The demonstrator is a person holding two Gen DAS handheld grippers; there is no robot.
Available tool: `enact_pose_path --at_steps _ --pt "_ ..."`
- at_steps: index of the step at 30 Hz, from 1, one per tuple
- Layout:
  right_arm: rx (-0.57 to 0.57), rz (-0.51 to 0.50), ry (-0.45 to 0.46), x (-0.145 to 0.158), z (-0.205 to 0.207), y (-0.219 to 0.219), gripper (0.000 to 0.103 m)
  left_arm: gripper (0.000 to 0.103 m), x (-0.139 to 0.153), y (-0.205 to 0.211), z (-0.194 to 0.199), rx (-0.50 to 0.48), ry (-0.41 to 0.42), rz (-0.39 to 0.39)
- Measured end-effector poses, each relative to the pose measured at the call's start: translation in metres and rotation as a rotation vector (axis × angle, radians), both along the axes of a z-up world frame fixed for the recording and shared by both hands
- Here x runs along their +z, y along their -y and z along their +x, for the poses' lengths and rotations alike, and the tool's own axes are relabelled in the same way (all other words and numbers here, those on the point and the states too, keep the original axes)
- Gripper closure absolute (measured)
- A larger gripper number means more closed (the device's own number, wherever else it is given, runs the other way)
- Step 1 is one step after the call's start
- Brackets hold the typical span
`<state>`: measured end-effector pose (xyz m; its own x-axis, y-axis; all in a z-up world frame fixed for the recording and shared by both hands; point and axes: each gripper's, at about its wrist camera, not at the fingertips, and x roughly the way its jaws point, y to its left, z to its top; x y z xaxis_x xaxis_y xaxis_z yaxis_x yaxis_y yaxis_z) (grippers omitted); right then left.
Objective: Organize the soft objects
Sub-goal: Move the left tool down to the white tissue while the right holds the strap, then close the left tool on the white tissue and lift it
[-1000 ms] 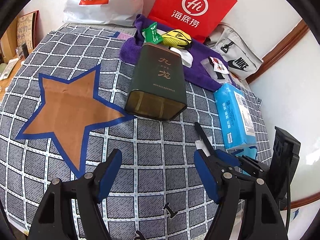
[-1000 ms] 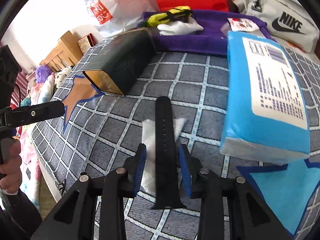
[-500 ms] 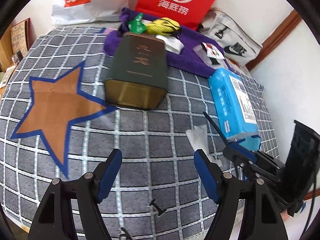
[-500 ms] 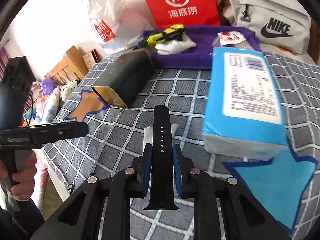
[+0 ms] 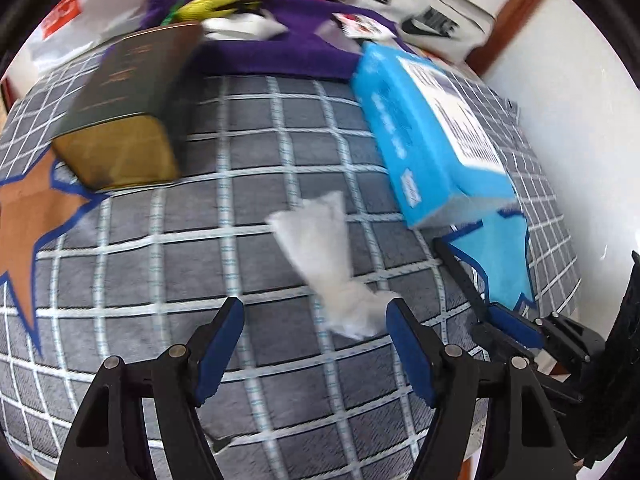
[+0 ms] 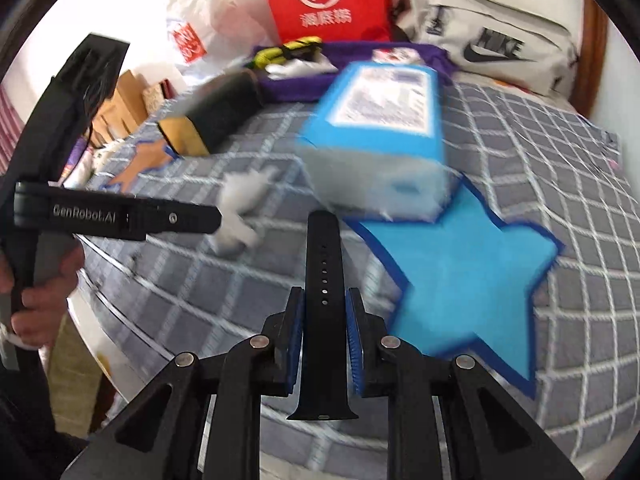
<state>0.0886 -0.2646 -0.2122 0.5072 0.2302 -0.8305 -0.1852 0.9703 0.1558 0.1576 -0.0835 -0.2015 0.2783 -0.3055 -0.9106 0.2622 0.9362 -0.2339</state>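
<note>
My right gripper (image 6: 323,312) is shut on a black watch strap (image 6: 322,264) and holds it lifted above the checked bed cover, near the blue star patch (image 6: 472,276). The strap also shows in the left wrist view (image 5: 464,276), at the right. My left gripper (image 5: 316,320) is open, close over a crumpled white tissue (image 5: 320,248) that lies on the cover; the tissue's near end sits beside the right fingertip (image 5: 400,320). The tissue also shows in the right wrist view (image 6: 240,204).
A blue tissue pack (image 5: 432,136) lies right of the tissue. A dark green tin box (image 5: 128,108) lies at the left by an orange star patch (image 5: 28,216). A purple towel (image 5: 280,48) with small items, a red bag (image 6: 324,0) and a Nike bag (image 6: 492,48) lie behind.
My right gripper closed on the watch strap and lifted it off the tissue toward the blue star. My left gripper moved right and forward, down over the tissue.
</note>
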Motion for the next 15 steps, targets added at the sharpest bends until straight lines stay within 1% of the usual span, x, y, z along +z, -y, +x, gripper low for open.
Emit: enact_pose_path --at_steps 3,4,5,6,7,8,9,10,11,13,15 --pt "-0.036 0.011 -0.001 -0.006 -0.005 0.018 0.083 0.032 -0.001 0.017 -0.003 -0.031 0.042 0.054" --pt "-0.046 0.026 0.003 -0.006 -0.006 0.022 0.083 0.036 -0.001 0.022 -0.003 -0.034 0.059 0.07" --pt "-0.056 0.035 0.008 -0.006 -0.006 0.025 0.083 0.038 -0.002 0.026 -0.004 -0.033 0.073 0.087" --pt "-0.064 0.036 0.011 -0.007 -0.005 0.027 0.083 0.042 -0.003 0.03 -0.004 -0.036 0.091 0.116" --pt "-0.068 0.037 0.013 -0.007 -0.003 0.027 0.083 0.049 -0.003 0.033 -0.005 -0.041 0.113 0.15" --pt "-0.071 0.038 0.015 -0.008 -0.003 0.027 0.082 0.052 -0.003 0.034 -0.006 -0.044 0.13 0.174" --pt "-0.073 0.038 0.023 -0.009 -0.001 0.026 0.082 0.058 -0.002 0.034 -0.007 -0.055 0.141 0.174" --pt "-0.077 0.04 0.034 -0.009 0.0 0.026 0.082 0.069 -0.002 0.034 -0.008 -0.067 0.143 0.168" --pt "-0.087 0.05 0.044 -0.01 0.002 0.025 0.082 0.075 0.0 0.033 -0.008 -0.078 0.144 0.165" --pt "-0.11 0.073 0.058 -0.012 0.004 0.027 0.082 0.081 0.001 0.025 -0.005 -0.065 0.127 0.137" --pt "-0.132 0.096 0.068 -0.012 0.007 0.029 0.082 0.082 0.002 0.011 -0.002 -0.035 0.104 0.091"
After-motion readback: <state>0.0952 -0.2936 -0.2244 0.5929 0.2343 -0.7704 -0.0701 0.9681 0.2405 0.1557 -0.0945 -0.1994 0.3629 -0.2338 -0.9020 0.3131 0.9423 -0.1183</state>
